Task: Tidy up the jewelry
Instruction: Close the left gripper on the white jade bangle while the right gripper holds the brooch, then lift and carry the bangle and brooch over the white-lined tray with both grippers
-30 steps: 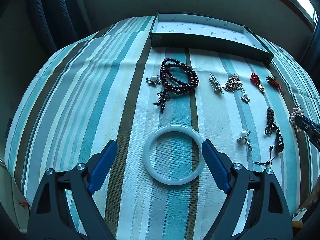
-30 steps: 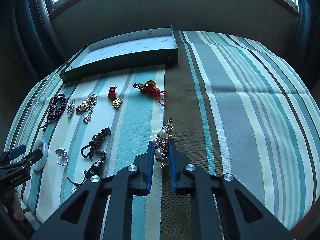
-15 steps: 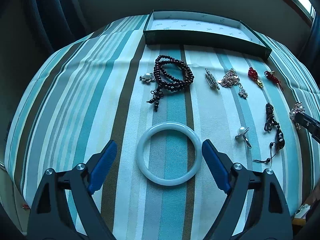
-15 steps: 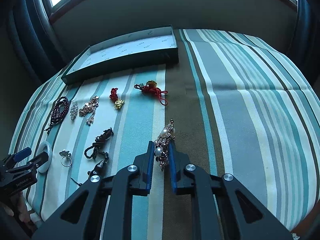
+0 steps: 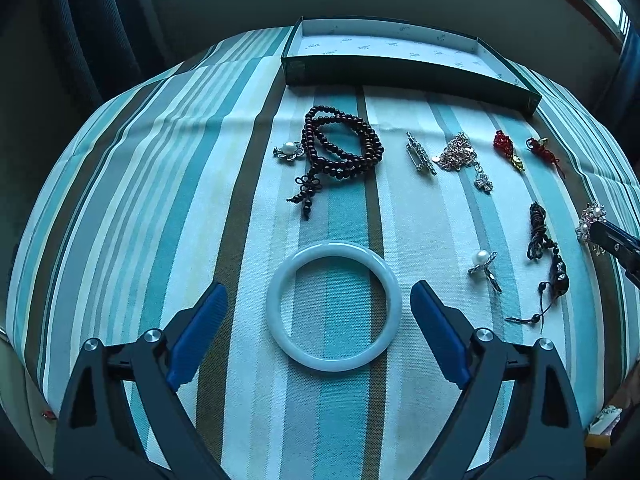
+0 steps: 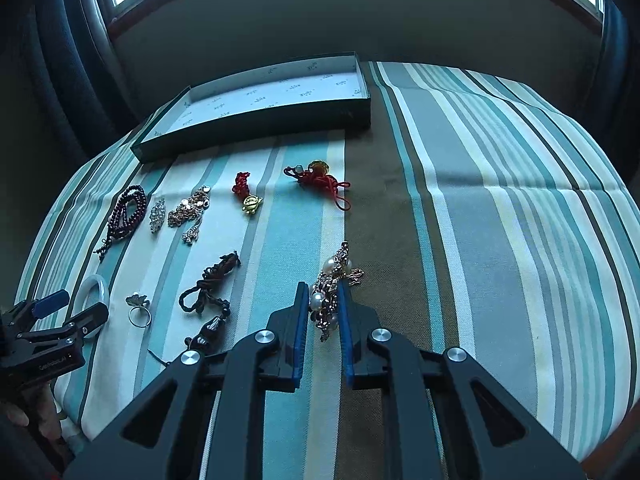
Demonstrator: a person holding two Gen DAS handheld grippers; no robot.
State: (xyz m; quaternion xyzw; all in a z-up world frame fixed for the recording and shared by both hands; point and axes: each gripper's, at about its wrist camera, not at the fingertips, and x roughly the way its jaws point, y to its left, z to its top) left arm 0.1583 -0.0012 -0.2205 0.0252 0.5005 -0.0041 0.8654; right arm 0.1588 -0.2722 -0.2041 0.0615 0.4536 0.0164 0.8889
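Left fingers (image 5: 318, 316) pitched steeply down over the desk (image 5: 120, 208), spread wide and opening. White bangle (image 5: 334, 306) lies flat on the striped cloth between the two blue pads (image 5: 198, 334), touching neither; gap on both sides. Nothing held.

Right fingers (image 6: 323, 308) also angled down, pressed nearly together and pinching a pearl brooch (image 6: 332, 288). Its pearls and metal bits stick out past the tips, over the edge of the brown stripe. In the left view my right fingertip (image 5: 612, 240) shows at the right edge with the brooch on it.

Rest of the jewelry lies loose on the cloth:
- dark bead strand (image 5: 340, 148) coiled ahead of the bangle, a small pearl pin (image 5: 288, 150) just beside it on the left
- silver clip (image 5: 420, 156) and chain pile (image 5: 460, 156) to the right of the beads, near each other
- two red knot charms (image 6: 246, 190) and (image 6: 320, 178), apart from each other
- pearl ring (image 5: 484, 266) right of the bangle
- black cord (image 5: 540, 236) past the ring, between it and the brooch

Green box (image 5: 400, 68) sits open at the far side of the desk, pale lining, no jewelry visible in it.

The left tool (image 6: 60, 320) shows at the lower-left edge of the right view, at the bangle.
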